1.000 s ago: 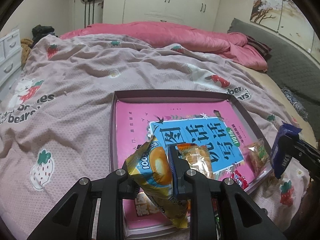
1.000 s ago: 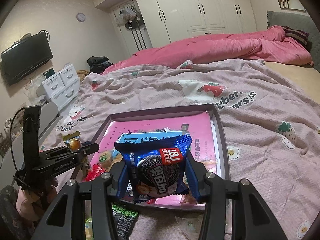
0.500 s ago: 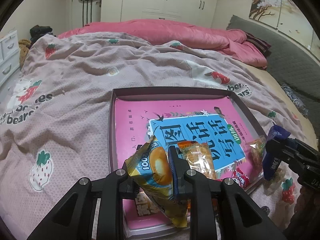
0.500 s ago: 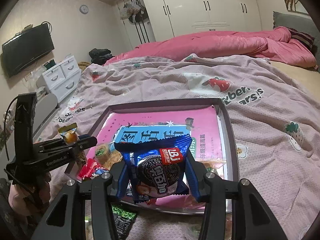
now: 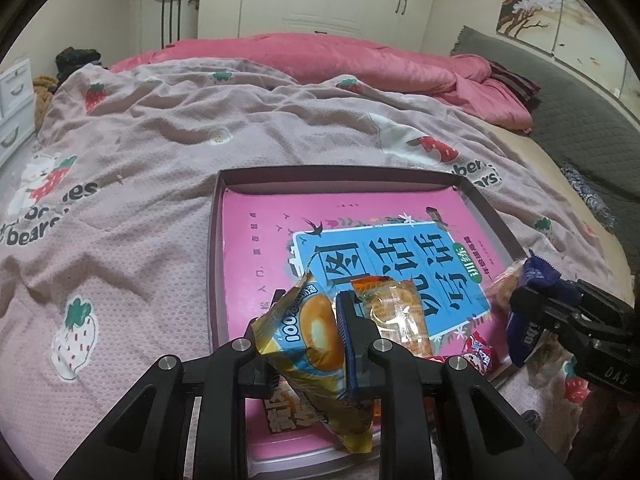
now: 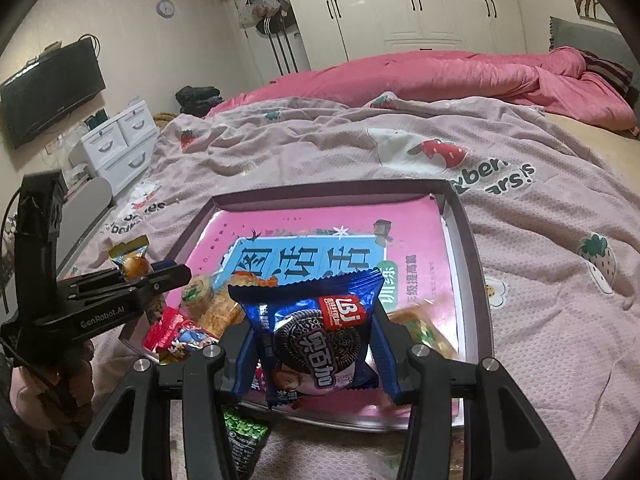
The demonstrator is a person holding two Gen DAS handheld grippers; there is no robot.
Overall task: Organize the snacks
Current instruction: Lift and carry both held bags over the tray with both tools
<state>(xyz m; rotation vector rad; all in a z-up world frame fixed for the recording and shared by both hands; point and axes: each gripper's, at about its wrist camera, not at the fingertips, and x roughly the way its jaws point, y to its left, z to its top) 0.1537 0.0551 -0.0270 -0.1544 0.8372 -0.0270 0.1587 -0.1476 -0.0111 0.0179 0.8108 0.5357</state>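
Both fisheye cameras sit just behind their own gripper fingers, tilted down across the bed (image 5: 152,168) toward the white wardrobes (image 6: 420,4). The left wrist view looks from near the tray's (image 5: 214,264) near-left corner; the right wrist view from its near edge, closer to the right. Both share the tray, its pink book (image 6: 320,224) and the pink quilt (image 5: 360,60), and each catches the other gripper at its side.

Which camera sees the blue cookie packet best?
The right wrist view. There the blue cookie packet faces the camera, pinched in the right tongs, so its cookie picture shows whole. The left wrist view catches the blue cookie packet only edge-on at the far right, above the tray.
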